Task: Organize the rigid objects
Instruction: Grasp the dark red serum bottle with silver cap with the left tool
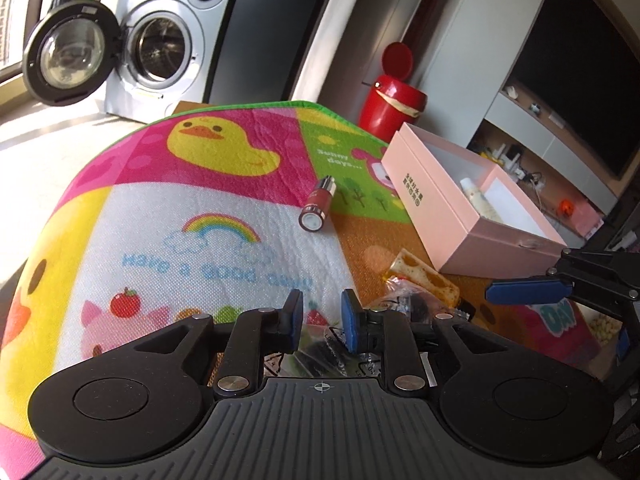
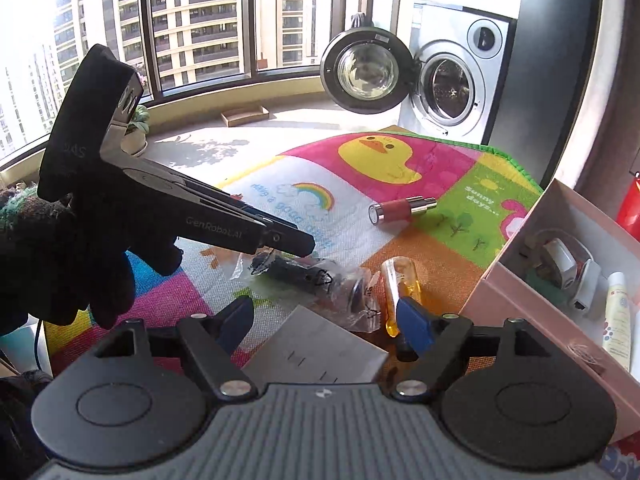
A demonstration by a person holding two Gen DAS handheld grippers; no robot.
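A red tube with a silver cap (image 1: 316, 202) (image 2: 400, 210) lies on the cartoon play mat (image 1: 140, 208). To its right stands an open pink box (image 1: 460, 216) (image 2: 516, 264) holding a white bottle (image 2: 618, 320) and a white device (image 2: 568, 264). A clear plastic bag with a dark item (image 2: 320, 280) (image 1: 320, 348) and an amber bottle (image 2: 396, 288) lie in front of the box. My left gripper (image 1: 322, 320) (image 2: 304, 244) hovers over the bag, its pads a narrow gap apart with nothing between them. My right gripper (image 2: 326, 324) (image 1: 576, 316) stands wide open above a flat grey box (image 2: 320, 348).
A washing machine (image 1: 160, 48) (image 2: 452, 84) with its door swung open stands beyond the mat's far edge. A red lidded bin (image 1: 394, 100) sits behind the pink box. A dark TV (image 1: 580, 80) is on the right wall. A gloved hand (image 2: 60, 260) holds the left gripper.
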